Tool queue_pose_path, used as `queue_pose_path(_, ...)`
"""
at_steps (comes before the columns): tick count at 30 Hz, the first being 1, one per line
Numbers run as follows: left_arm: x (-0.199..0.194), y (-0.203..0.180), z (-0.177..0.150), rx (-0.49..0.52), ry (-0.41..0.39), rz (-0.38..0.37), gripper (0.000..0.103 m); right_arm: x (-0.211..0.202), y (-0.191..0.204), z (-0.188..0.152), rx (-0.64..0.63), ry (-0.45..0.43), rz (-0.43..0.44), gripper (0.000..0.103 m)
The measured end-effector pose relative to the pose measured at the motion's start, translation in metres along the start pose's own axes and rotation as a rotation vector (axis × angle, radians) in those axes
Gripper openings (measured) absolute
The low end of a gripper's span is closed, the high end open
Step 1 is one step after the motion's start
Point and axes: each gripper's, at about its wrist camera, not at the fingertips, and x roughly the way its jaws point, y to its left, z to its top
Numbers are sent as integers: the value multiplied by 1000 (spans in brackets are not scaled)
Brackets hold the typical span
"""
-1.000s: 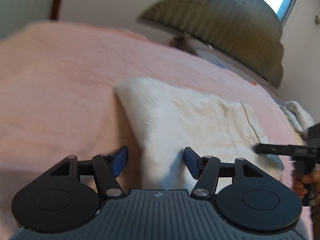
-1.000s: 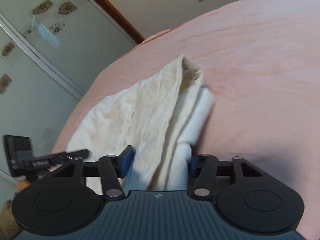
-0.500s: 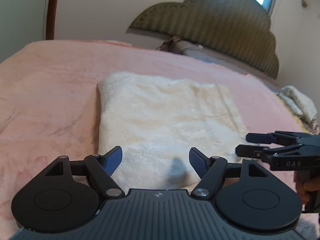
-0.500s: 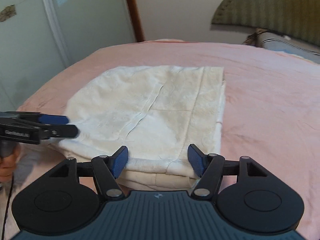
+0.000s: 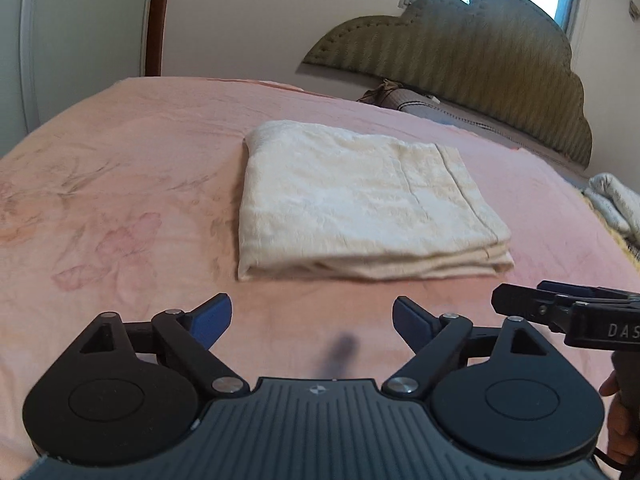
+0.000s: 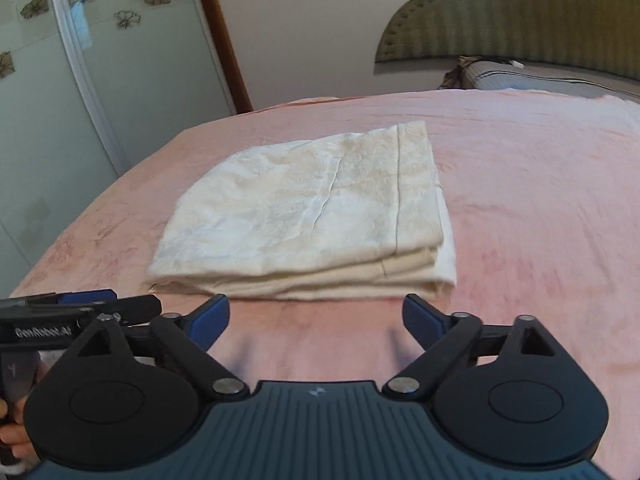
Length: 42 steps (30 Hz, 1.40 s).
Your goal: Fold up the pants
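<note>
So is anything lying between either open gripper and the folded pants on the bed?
Nothing visible. Only bare pink bedspread separates the left gripper and the right gripper from the folded pants. Both sets of jaws have just been opening, stand wide with nothing between them, and are clear of the cloth.

The cream, faintly patterned pants (image 5: pixel 360 196) lie folded into a flat, layered rectangle on the pink bed (image 5: pixel 120 184), stacked edges facing near, a hem band along the right side.

A pink bedspread (image 5: pixel 120 184) covers the bed, with cream pants (image 5: pixel 352 200) folded flat on it.
</note>
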Motion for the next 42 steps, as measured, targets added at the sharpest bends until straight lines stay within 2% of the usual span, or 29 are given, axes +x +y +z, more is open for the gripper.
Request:
queue_pose_path(3,-10,-3,-14,8,13,-6,92,-17,11,-16,4,15,-27,96)
queue_pose_path(7,-14,-5,-31,-1,46,-7,92,-36,27,-37,-16,20,-14,97)
queue_pose_path(11,-19,-9,-48,20,50,22,92,-43,38,-53,-17,30,-21,97)
queue_pose_path(18,-26,-15,-62,53,17,79,93,-48,57,-76,-130,-13,-164,97)
queue_pose_path(29,-34,-32,-78,135,-40,164,95,-51,39,-97,-50,-33,-185,97)
queue_pose_path(34,-34,-32,-82,137,-55,195,98,-46,33,-104,-26,-34,-203,97)
queue_pose_path(37,-35,-29,-83,132,-61,203,99,-45,32,-106,-27,-39,-205,102)
queue_pose_path(42,-38,-25,-86,136,-71,208,101,-44,34,-107,-35,-45,-212,103)
